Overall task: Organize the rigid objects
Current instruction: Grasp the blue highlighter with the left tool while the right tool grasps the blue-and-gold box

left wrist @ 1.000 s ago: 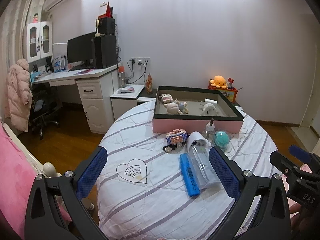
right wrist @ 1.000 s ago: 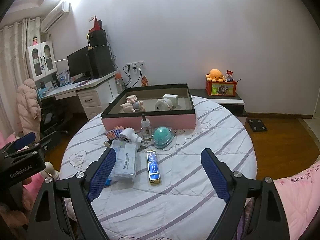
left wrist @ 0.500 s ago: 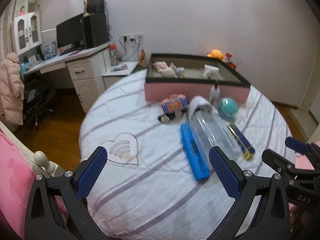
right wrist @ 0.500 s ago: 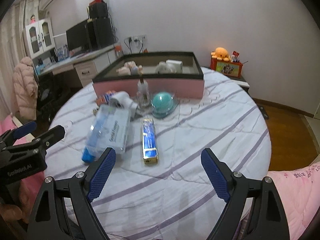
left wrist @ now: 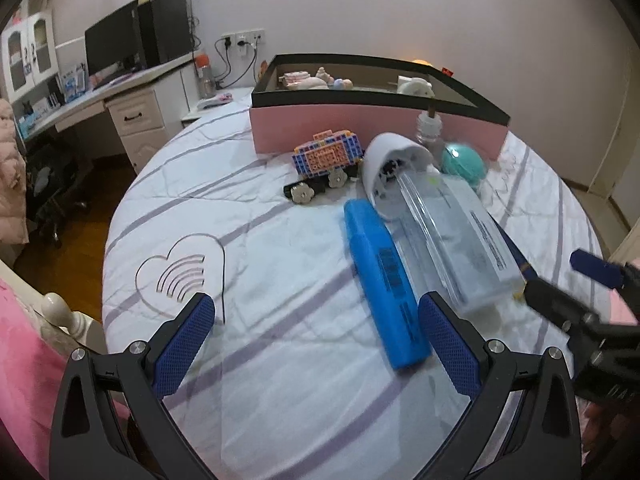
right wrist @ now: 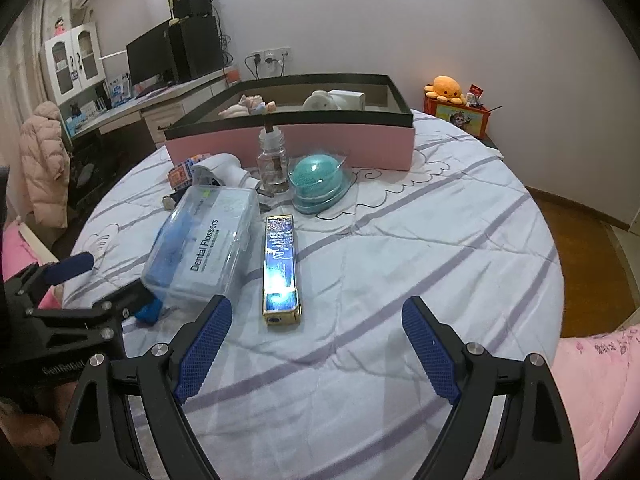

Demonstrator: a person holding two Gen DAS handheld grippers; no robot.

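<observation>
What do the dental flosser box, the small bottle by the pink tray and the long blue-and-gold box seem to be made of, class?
Dental flosser box: clear, glossy plastic; its contents show through.
Small bottle: transparent, probably glass, possibly clear plastic; the tray shows through it.
Long blue-and-gold box: shiny foil-like finish with bright glare; probably card or metal.

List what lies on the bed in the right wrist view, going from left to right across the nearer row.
Clear plastic dental flossers box → long blue and gold rectangular box.
</observation>
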